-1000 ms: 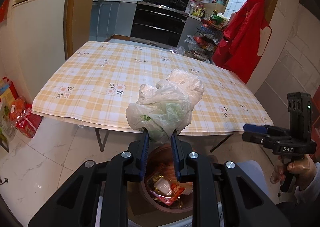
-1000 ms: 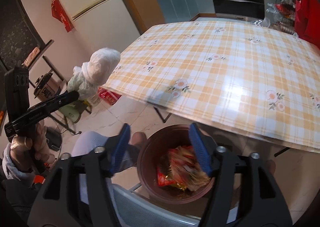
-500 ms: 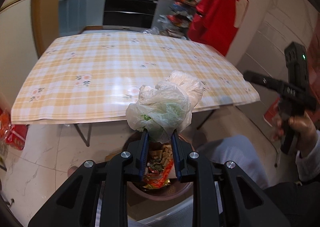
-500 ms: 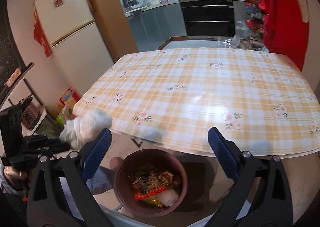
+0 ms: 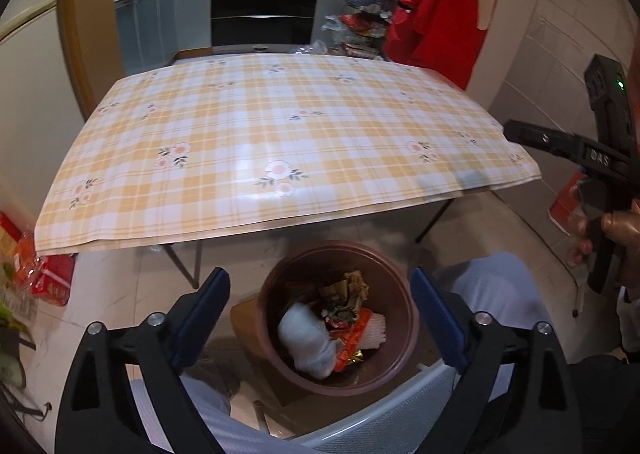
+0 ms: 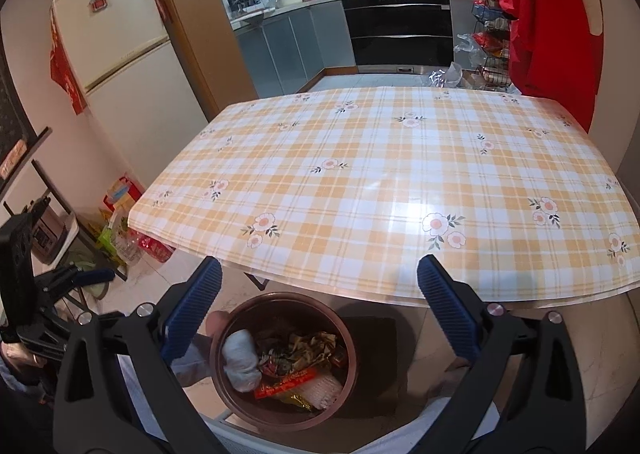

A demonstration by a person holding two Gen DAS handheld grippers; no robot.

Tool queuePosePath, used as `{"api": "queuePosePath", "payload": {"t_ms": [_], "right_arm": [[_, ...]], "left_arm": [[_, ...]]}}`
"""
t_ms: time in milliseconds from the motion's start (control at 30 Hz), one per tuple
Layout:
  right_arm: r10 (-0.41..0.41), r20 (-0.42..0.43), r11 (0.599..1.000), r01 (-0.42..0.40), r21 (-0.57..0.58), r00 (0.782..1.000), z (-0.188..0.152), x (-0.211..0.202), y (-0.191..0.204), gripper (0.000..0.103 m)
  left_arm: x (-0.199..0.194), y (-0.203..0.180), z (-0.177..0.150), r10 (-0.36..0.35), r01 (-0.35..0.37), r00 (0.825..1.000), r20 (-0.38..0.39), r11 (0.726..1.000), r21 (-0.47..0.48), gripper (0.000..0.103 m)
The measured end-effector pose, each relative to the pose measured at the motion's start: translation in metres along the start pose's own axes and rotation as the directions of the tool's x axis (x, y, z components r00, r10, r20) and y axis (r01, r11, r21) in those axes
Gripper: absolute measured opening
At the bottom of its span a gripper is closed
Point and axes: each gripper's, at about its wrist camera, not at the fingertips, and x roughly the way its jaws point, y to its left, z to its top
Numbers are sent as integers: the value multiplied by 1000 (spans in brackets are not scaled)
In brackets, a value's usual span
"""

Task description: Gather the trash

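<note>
Now the soft white plastic bag (image 5: 308,340) is seen low in the frame, inside the round brown bin (image 5: 394,370). Both the left gripper (image 5: 320,318) and the right gripper (image 6: 316,306) are spread wide, just opened, with nothing held. Light and squashy, it is best pinched at its crumpled top.

The left claw (image 5: 320,318) angles downward with its blue pads spread wide, its jaws having just been opening with nothing between them, while the right claw (image 6: 320,310), gripped by a hand (image 5: 612,230) at the handle, likewise tilts down, jaws wide and empty.
</note>
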Motion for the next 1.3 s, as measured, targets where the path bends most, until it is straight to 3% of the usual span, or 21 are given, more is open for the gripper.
{"api": "queuePosePath", "payload": {"t_ms": [333,500,600,733,967,1100,1300], "right_arm": [[-29,-5,998,29,-62,1000,2,0,19,97],[-59,37,996,61,-65,998,13,-14,24,97],[-88,91,993,95,-76,992,26,-30,30,97],[-110,173,989,125,-76,979,47,-58,38,97],[-132,287,984,160,-78,949,77,-105,50,97],[-139,320,982,172,-79,937,86,-123,54,97],[-148,333,979,185,-82,931,91,-135,57,97]], "left_arm": [[-8,12,3,46,-45,998,32,998,-49,92],[-25,14,16,103,-98,989,103,993,-59,96],[-44,12,30,159,-151,971,177,987,-54,97],[-69,15,53,176,-162,951,255,984,-76,97],[-127,11,96,230,-216,880,416,973,-82,97],[-147,6,111,245,-228,858,452,969,-92,97],[-163,-3,119,240,-227,842,484,970,-87,97]]}}
